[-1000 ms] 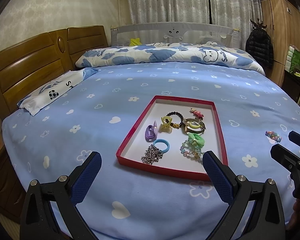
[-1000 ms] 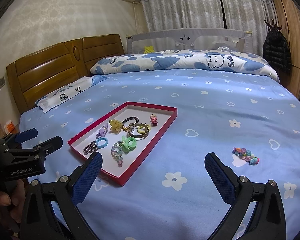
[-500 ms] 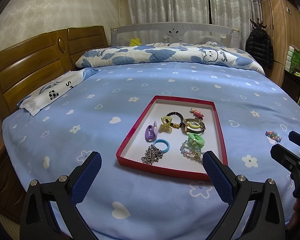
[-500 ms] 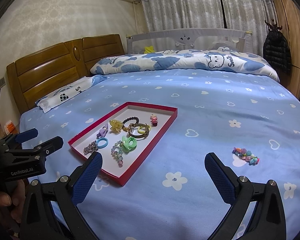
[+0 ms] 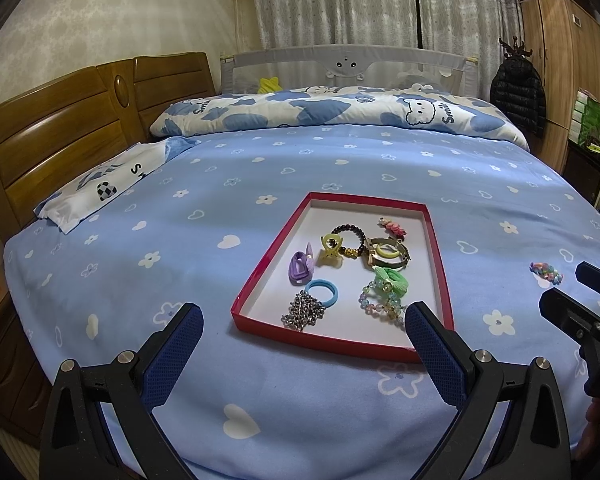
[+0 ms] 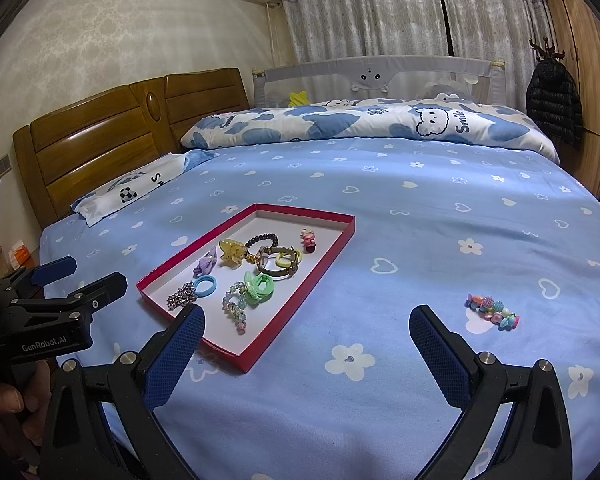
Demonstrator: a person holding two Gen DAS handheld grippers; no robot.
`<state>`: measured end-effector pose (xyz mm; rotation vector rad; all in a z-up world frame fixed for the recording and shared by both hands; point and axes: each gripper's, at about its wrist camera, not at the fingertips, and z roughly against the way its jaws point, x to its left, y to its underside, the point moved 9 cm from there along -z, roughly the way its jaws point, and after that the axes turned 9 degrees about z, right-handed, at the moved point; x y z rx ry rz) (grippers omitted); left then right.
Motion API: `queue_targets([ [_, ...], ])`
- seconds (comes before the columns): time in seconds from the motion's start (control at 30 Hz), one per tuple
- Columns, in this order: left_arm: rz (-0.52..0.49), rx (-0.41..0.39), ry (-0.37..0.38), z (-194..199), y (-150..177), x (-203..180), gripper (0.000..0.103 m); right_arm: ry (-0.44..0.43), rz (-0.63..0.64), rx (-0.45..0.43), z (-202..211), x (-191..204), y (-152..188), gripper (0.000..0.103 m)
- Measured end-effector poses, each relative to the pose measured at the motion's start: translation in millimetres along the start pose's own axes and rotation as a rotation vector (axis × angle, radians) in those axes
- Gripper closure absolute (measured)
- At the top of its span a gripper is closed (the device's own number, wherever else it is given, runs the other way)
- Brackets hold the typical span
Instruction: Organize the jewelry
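A red-rimmed white tray [image 5: 260,280] [image 6: 328,256] lies on the blue bed. It holds several pieces: a purple clip [image 5: 299,266], a yellow claw clip [image 5: 331,249], a dark bead bracelet [image 5: 350,234], a blue ring [image 5: 321,291], a chain [image 5: 303,314] and a green scrunchie [image 5: 390,280]. A colourful bead bracelet [image 6: 492,312] [image 5: 546,273] lies alone on the sheet, right of the tray. My left gripper [image 5: 303,340] is open and empty in front of the tray. My right gripper [image 6: 306,340] is open and empty, left of the loose bracelet.
The wooden headboard [image 5: 60,144] and a pillow [image 5: 100,188] are at the left. A folded quilt [image 5: 340,112] lies along the far side. A wardrobe [image 5: 560,60] and a black jacket [image 5: 518,96] stand at the right.
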<state>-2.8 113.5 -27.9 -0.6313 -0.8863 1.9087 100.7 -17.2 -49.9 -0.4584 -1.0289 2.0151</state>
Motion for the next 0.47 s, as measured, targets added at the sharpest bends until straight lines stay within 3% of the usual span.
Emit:
queue_targets([
  [0.47,0.001,0.008,0.004,-2.8,-1.7,-1.4,0.001,-0.003,-0.001,0.010,-0.8,3.4,-1.7,0.000],
])
